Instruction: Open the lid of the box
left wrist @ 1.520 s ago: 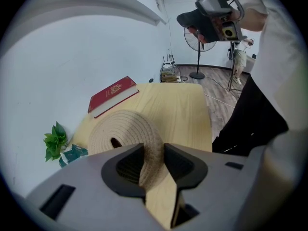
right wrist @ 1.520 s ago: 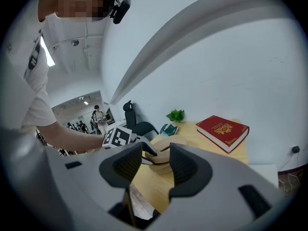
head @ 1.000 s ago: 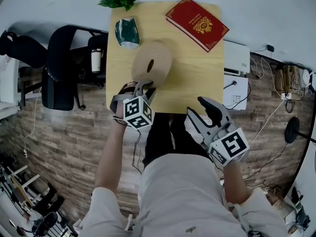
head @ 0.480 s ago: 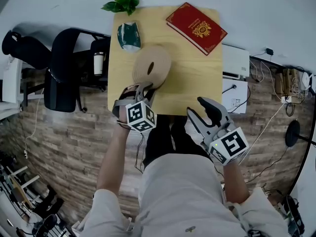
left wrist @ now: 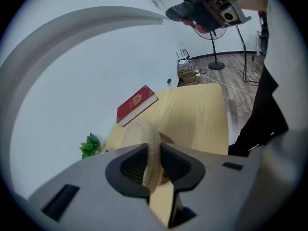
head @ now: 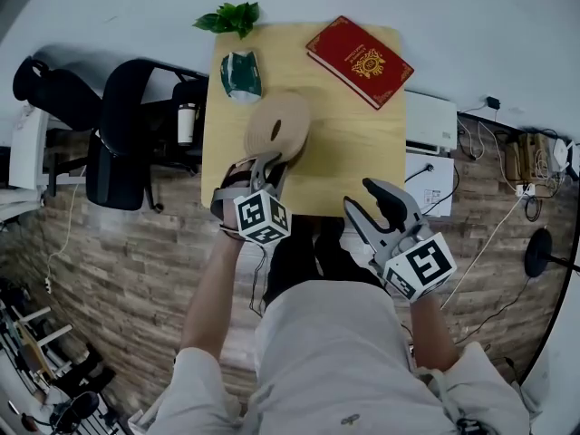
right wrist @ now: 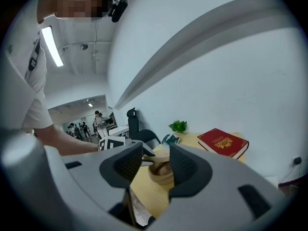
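Note:
A round woven lid (head: 276, 127) stands tilted up over its box on the wooden table (head: 353, 152). My left gripper (head: 268, 163) grips the lid's near rim. In the left gripper view the woven rim (left wrist: 153, 148) runs between the two pads, which are closing and press on it. The box body (right wrist: 161, 174) shows under the lifted lid in the right gripper view. My right gripper (head: 374, 208) hangs open at the table's front edge, right of the box, with nothing between its fingers.
A red book (head: 360, 60) lies at the table's far right. At the far left are a green packet (head: 239, 75) and a small plant (head: 231, 16). Left of the table stands a black chair (head: 127, 130), with a cup (head: 187, 123) beside it. A white unit (head: 426, 120) is on the right.
The lid's near rim has risen, so it looks narrower and more on edge. My left gripper has moved slightly right with it. The right gripper has stayed in place.

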The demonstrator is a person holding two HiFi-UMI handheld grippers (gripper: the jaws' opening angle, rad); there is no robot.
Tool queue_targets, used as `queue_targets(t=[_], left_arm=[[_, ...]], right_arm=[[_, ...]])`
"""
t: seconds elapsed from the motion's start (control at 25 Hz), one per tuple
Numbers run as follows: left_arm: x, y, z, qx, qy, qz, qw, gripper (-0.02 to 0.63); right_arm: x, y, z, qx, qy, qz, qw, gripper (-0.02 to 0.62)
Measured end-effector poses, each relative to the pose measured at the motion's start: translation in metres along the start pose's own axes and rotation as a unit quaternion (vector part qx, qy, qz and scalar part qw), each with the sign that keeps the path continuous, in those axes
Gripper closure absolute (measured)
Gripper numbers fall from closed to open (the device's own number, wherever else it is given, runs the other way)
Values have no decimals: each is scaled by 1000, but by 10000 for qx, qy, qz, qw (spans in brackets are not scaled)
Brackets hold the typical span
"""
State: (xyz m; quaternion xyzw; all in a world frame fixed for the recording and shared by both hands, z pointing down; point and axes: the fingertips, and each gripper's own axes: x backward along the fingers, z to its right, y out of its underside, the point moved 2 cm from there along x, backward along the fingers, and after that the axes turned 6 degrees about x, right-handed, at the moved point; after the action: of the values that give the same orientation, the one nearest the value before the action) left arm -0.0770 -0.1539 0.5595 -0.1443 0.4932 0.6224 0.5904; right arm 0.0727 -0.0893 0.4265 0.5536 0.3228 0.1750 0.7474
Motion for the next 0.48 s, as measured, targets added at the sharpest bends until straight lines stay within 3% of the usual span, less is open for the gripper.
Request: queue_targets(t=[0.48], left_arm=[[22, -8, -14, 106, -283, 48, 9995, 523]], right_arm=[[3, -10, 0, 88, -118, 133, 9998, 431]])
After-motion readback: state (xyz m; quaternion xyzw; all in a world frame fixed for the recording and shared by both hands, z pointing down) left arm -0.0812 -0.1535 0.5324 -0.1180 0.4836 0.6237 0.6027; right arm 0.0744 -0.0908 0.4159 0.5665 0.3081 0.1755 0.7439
